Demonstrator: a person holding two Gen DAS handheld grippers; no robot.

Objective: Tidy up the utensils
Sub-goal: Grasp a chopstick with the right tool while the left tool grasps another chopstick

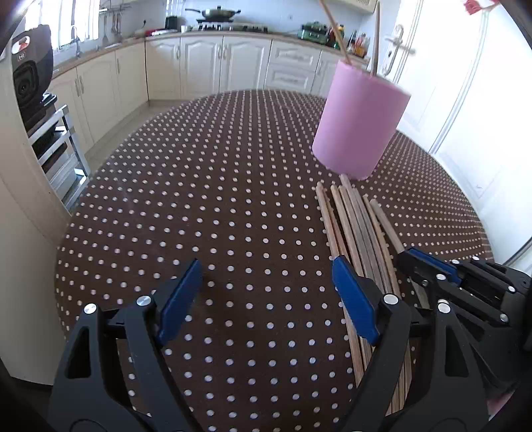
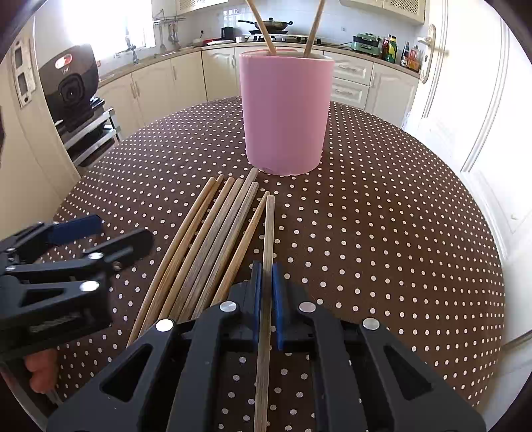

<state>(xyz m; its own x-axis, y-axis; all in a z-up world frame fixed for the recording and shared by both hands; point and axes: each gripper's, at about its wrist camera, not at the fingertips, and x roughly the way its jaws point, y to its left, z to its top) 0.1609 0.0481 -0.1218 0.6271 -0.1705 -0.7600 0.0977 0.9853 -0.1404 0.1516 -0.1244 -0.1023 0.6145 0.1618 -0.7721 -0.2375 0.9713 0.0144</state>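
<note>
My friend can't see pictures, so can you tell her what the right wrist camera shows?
The right gripper is shut on one wooden chopstick at the right edge of a row of chopsticks lying on a brown polka-dot tablecloth. Behind them stands a pink cup holding two chopsticks.

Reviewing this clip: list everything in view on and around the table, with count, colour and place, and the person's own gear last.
pink cup: one, far side of table, upright
chopsticks in cup: two, tan, leaning apart
loose chopsticks: about eight, tan and brown, lying side by side before the cup
gripped chopstick: one, pale tan, at the right edge of that row
tablecloth: one, brown with white dots
cabinets: cream, along the far wall
wok: one, dark, on the stove
left gripper: black, blue pads, open over bare cloth
right gripper: black, blue pads, shut on the chopstick
</note>
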